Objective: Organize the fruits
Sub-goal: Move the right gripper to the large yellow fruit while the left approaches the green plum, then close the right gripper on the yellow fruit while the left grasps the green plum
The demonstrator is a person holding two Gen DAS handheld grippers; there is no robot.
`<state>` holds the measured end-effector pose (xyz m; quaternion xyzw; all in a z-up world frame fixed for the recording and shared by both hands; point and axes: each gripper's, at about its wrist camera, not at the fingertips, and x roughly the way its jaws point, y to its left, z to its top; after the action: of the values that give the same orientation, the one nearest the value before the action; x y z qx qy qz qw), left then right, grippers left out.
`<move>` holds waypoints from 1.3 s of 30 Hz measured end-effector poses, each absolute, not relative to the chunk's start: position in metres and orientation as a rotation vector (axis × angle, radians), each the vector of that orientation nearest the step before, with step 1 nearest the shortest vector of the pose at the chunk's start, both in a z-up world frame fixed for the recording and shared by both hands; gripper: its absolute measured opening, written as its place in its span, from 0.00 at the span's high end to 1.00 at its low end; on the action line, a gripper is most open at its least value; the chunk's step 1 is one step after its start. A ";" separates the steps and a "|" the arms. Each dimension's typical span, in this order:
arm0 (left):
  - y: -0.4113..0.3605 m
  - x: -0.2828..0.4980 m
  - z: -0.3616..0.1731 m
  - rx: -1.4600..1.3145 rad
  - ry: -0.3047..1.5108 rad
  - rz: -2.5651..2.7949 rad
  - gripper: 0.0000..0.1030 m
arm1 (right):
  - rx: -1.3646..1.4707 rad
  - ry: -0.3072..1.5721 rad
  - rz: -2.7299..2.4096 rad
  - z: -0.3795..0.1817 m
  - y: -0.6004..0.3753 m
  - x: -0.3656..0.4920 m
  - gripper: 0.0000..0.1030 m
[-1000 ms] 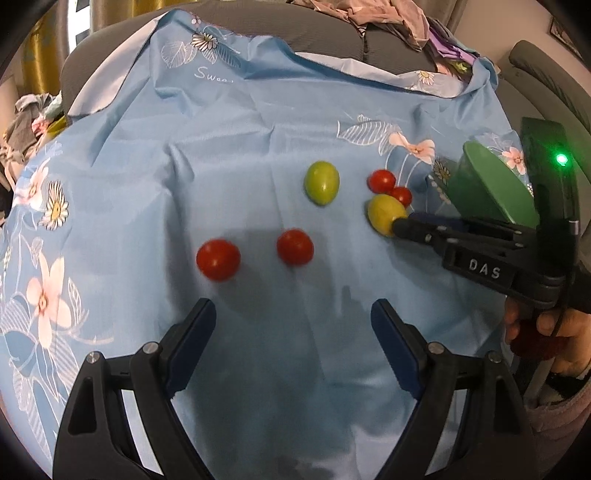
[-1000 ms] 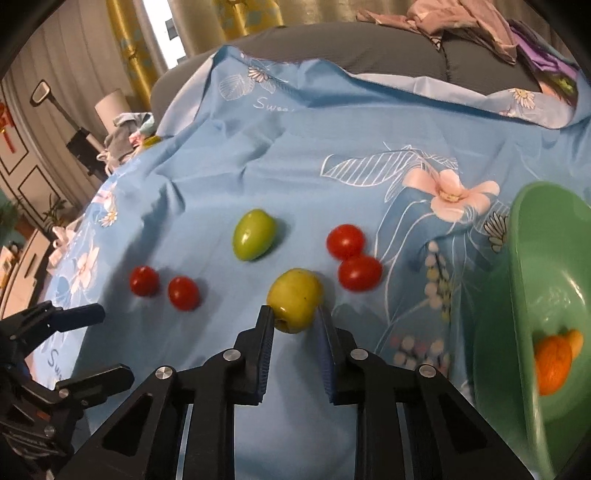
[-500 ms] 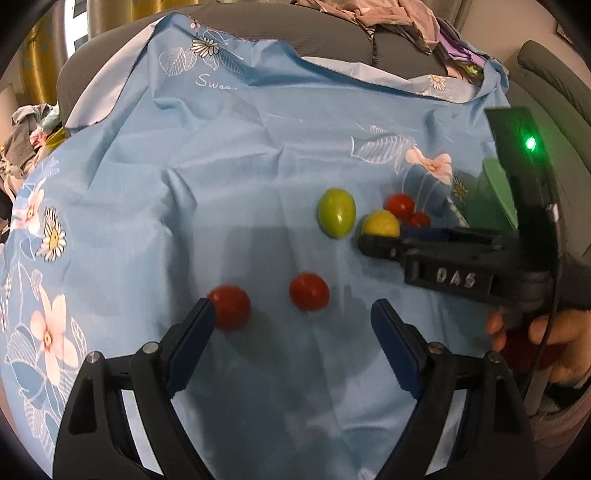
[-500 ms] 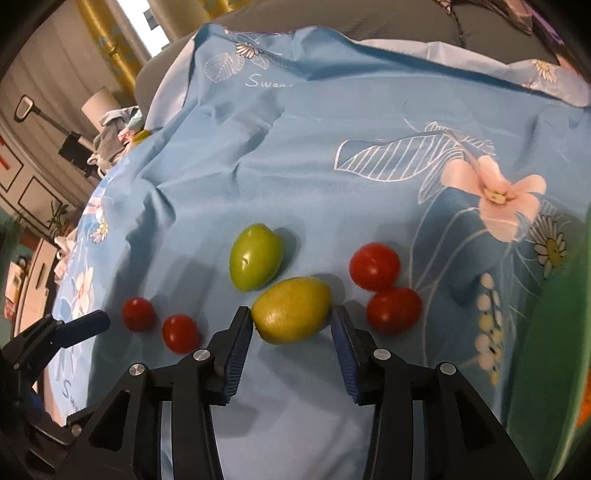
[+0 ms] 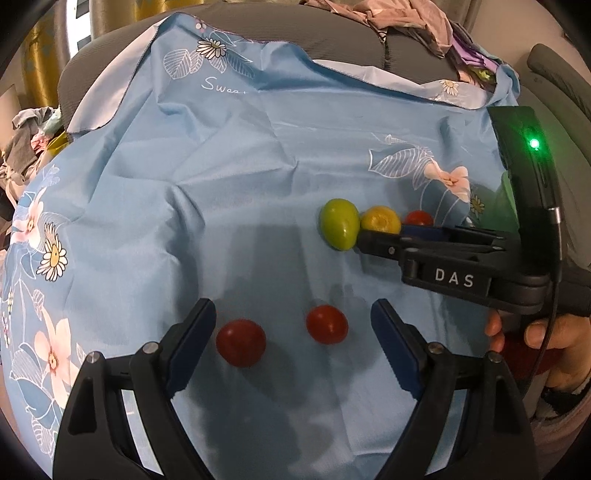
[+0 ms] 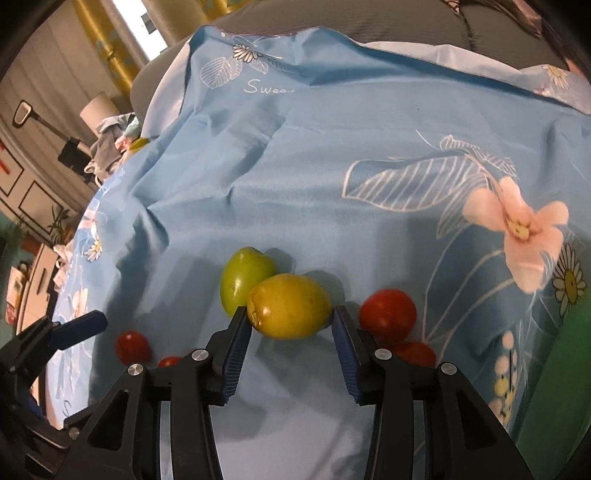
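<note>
A yellow fruit (image 6: 290, 311) lies on the blue floral cloth (image 6: 332, 166), touching a green fruit (image 6: 243, 275). My right gripper (image 6: 290, 325) is open, its fingers either side of the yellow fruit; it also shows in the left wrist view (image 5: 373, 232), with the yellow fruit (image 5: 380, 219) and green fruit (image 5: 339, 229). Two red tomatoes (image 6: 388, 315) lie right of it. My left gripper (image 5: 293, 325) is open, with two red tomatoes (image 5: 241, 342) (image 5: 327, 324) between its fingers.
A green bowl's rim (image 6: 554, 387) stands at the right edge of the cloth. Grey sofa cushions (image 5: 369, 40) and piled clothes (image 5: 388, 14) lie behind the cloth. More clutter (image 5: 26, 129) sits at the far left.
My right gripper has opened wider and let go of the yellow fruit, which now rests against the green one. My left gripper has moved forward around the two red tomatoes.
</note>
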<state>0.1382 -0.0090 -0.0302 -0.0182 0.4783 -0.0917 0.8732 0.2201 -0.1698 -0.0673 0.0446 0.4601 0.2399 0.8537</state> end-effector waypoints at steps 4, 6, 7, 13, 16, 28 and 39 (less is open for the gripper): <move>-0.010 0.147 -0.032 -0.035 1.007 -0.192 0.16 | 0.120 0.960 0.512 -0.068 -0.176 0.224 0.57; -0.011 0.153 -0.032 -0.039 1.007 -0.196 0.16 | 0.128 0.951 0.488 -0.066 -0.182 0.225 0.57; -0.011 0.157 -0.032 -0.043 1.009 -0.199 0.16 | 0.138 0.941 0.478 -0.065 -0.187 0.224 0.57; -0.028 0.187 -0.039 -0.043 1.021 -0.220 0.18 | 0.219 0.898 0.491 -0.056 -0.211 0.213 0.57; -0.031 0.205 -0.045 -0.039 1.029 -0.194 0.22 | 0.221 0.864 0.480 -0.052 -0.216 0.204 0.57; -0.049 0.228 -0.060 0.005 1.039 -0.211 0.66 | 0.238 0.844 0.509 -0.053 -0.215 0.201 0.57; -0.041 0.200 -0.033 -0.014 0.973 -0.245 0.66 | 0.273 0.798 0.539 -0.042 -0.222 0.184 0.57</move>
<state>0.2003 -0.0413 -0.0327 -0.0066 0.4664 -0.1174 0.8767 0.1841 -0.2219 -0.0424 0.1310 0.3826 0.2584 0.8773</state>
